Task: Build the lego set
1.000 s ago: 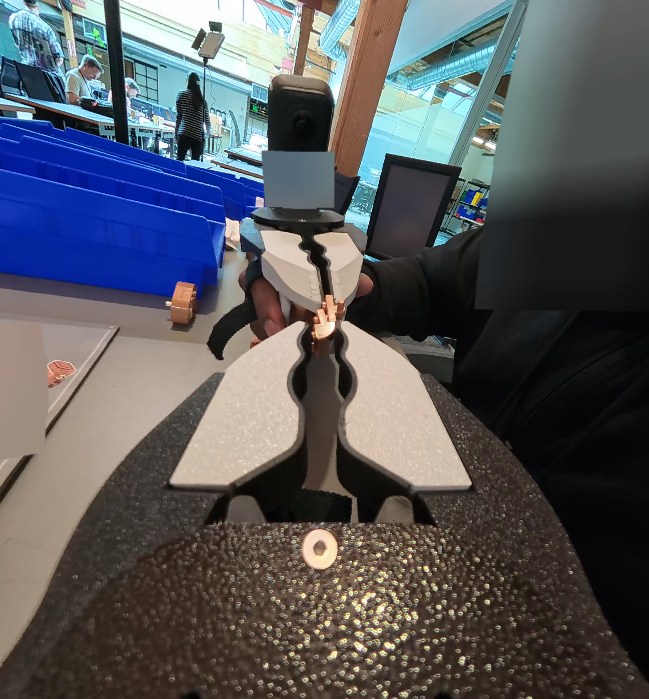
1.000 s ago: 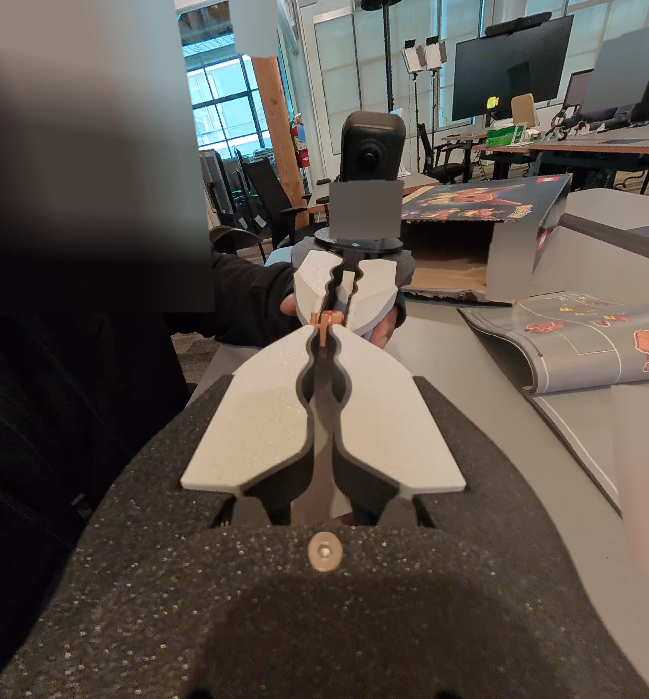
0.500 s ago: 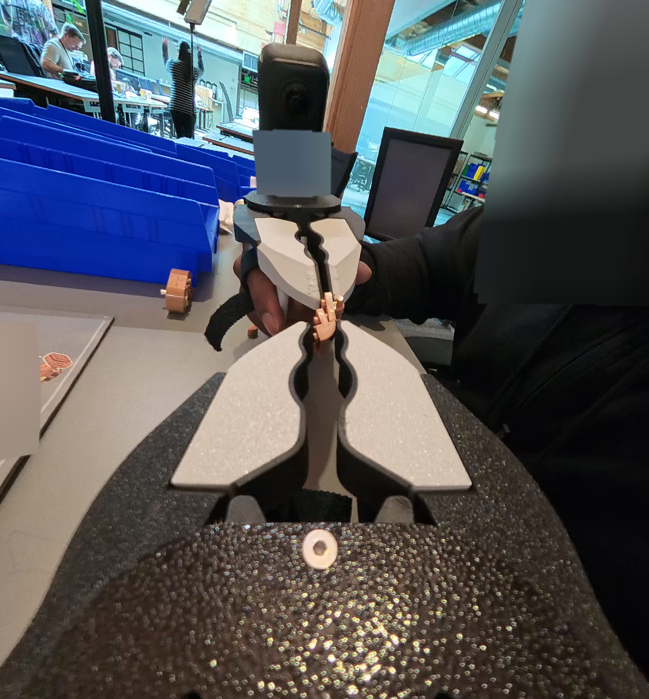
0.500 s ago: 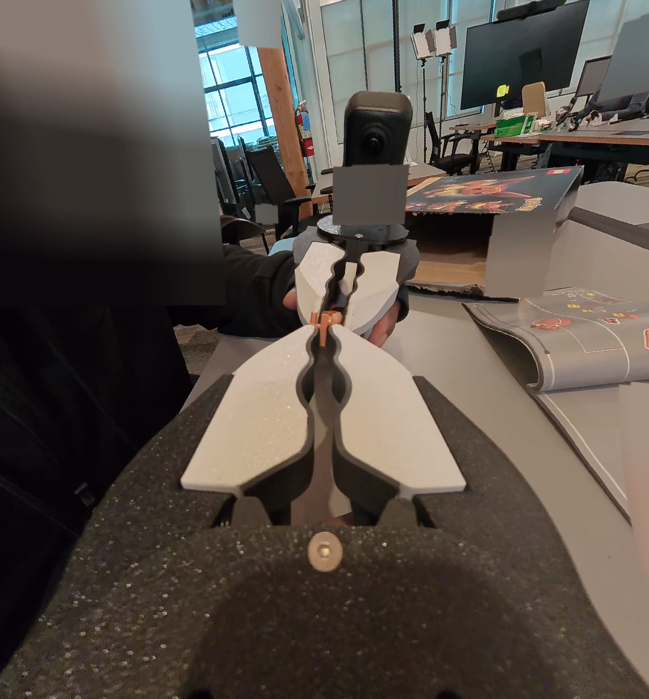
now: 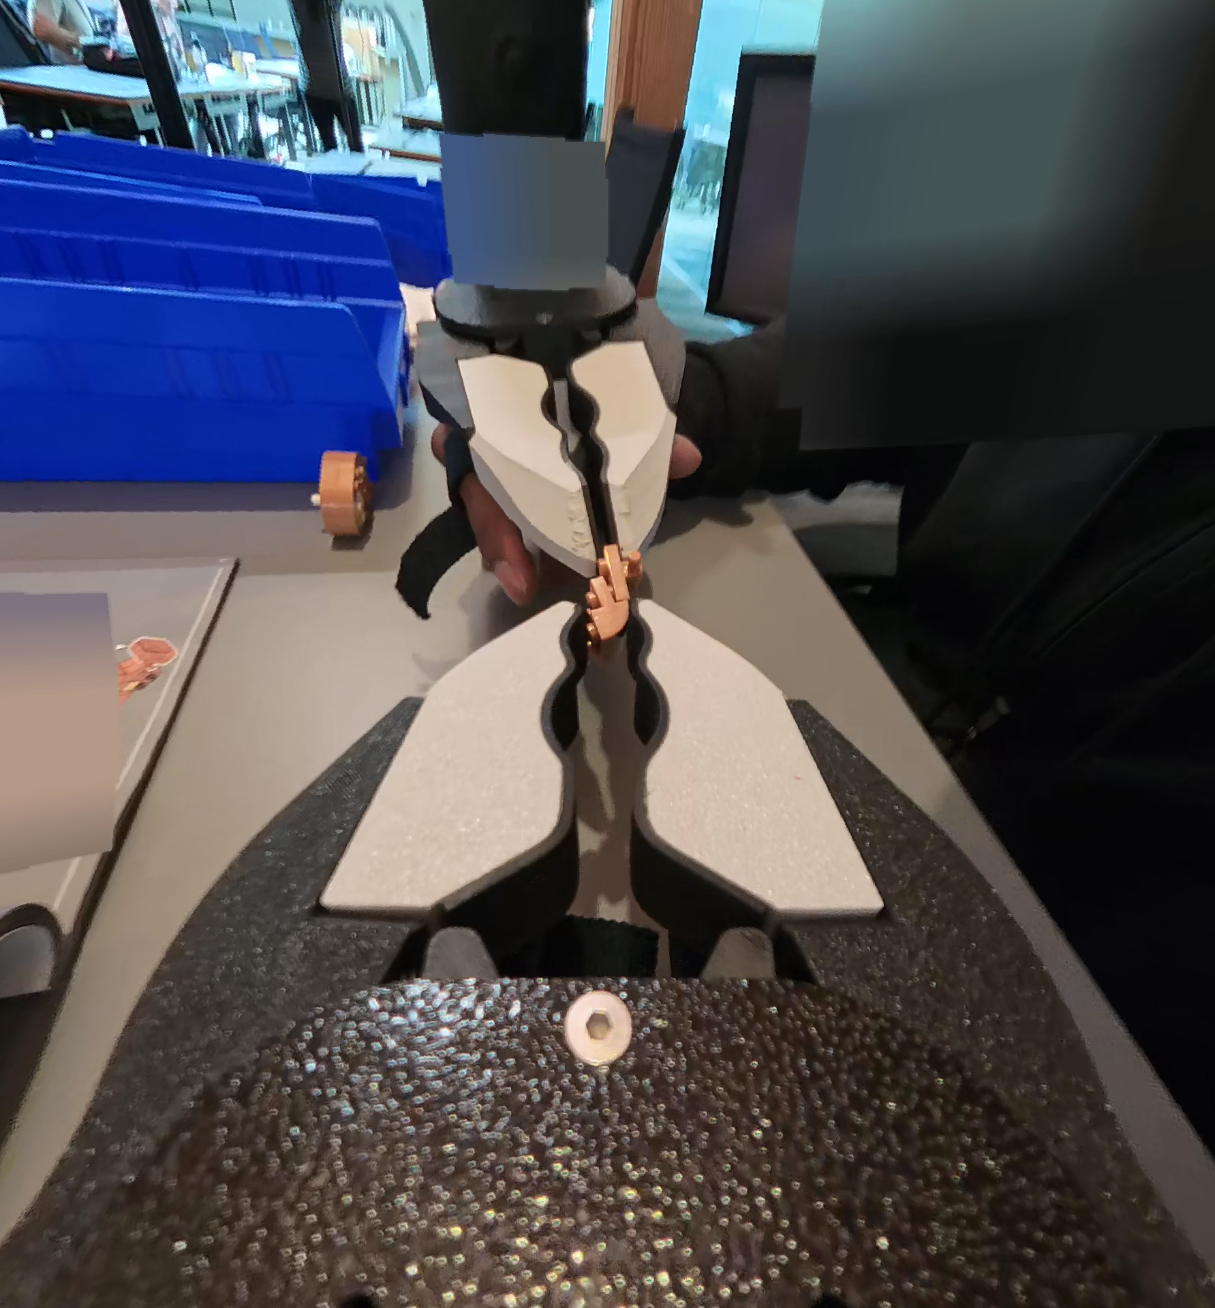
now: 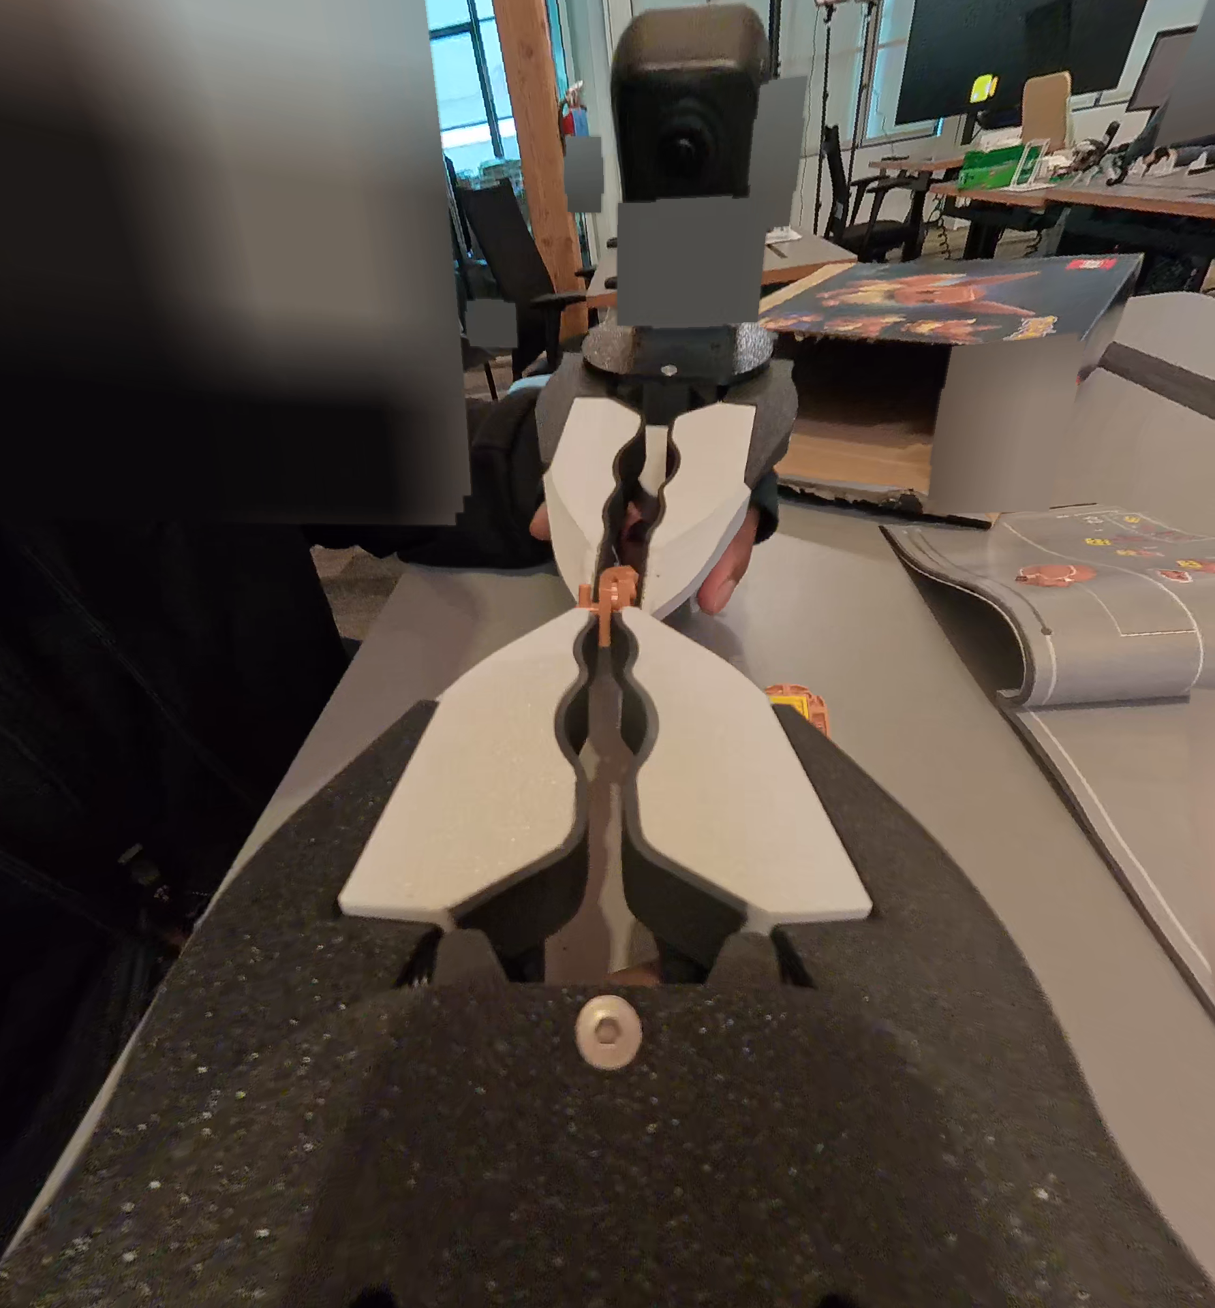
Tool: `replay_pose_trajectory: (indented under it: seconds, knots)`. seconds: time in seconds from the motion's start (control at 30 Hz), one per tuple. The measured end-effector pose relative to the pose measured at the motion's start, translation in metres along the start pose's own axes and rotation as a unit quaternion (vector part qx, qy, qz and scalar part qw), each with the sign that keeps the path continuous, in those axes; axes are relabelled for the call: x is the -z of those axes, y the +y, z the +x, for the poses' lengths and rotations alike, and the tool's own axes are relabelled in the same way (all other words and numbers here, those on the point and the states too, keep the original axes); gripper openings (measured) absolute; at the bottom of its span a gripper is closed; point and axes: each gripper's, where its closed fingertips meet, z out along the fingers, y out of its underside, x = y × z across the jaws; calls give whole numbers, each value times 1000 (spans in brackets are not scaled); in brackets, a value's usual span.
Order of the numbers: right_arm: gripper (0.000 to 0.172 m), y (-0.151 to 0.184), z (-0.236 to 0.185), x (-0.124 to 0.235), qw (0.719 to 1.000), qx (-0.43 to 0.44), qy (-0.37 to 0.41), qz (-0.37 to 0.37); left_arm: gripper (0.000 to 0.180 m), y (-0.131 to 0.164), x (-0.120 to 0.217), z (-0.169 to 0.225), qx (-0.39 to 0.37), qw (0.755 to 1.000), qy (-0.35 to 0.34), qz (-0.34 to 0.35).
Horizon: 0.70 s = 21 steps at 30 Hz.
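My two grippers meet tip to tip above the grey table (image 5: 271, 708). My left gripper (image 5: 606, 632) is shut on a small orange-tan brick piece (image 5: 608, 601). My right gripper (image 6: 608, 623) is shut on a thin orange-tan piece (image 6: 604, 626). The two pieces touch and look joined between the tips. In the left wrist view the right gripper (image 5: 611, 548) faces me, held by a hand. In the right wrist view the left gripper (image 6: 622, 577) faces me, and its piece (image 6: 618, 584) shows at its tips.
Blue bins (image 5: 165, 354) stand at the back left with a tan wheel (image 5: 342, 492) in front of them. An open booklet (image 6: 1121, 609) and an open cardboard box (image 6: 944, 318) lie right. A small orange and yellow piece (image 6: 799, 708) lies by my right gripper. A person in black sits close. Less than 4 cm separates the two grippers' tips.
Both grippers stay tip to tip with the pieces still held. Both views have tipped a little downward, and the other gripper looms larger in each.
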Motion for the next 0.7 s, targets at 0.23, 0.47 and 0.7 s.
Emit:
replay_pose_trajectory:
  seconds: [0.23,0.47,0.7]
  knots:
    - [3,7,2,-2,1000,18,12,-17,11,9,-2,-5,-29,999,-27,-33]
    - [3,8,1,-3,999,26,12,-19,11,17,-8,-6,-49,996,-42,-55]
    - [2,16,3,-4,998,41,20,-45,10,26,-10,-11,-134,982,-83,-107]
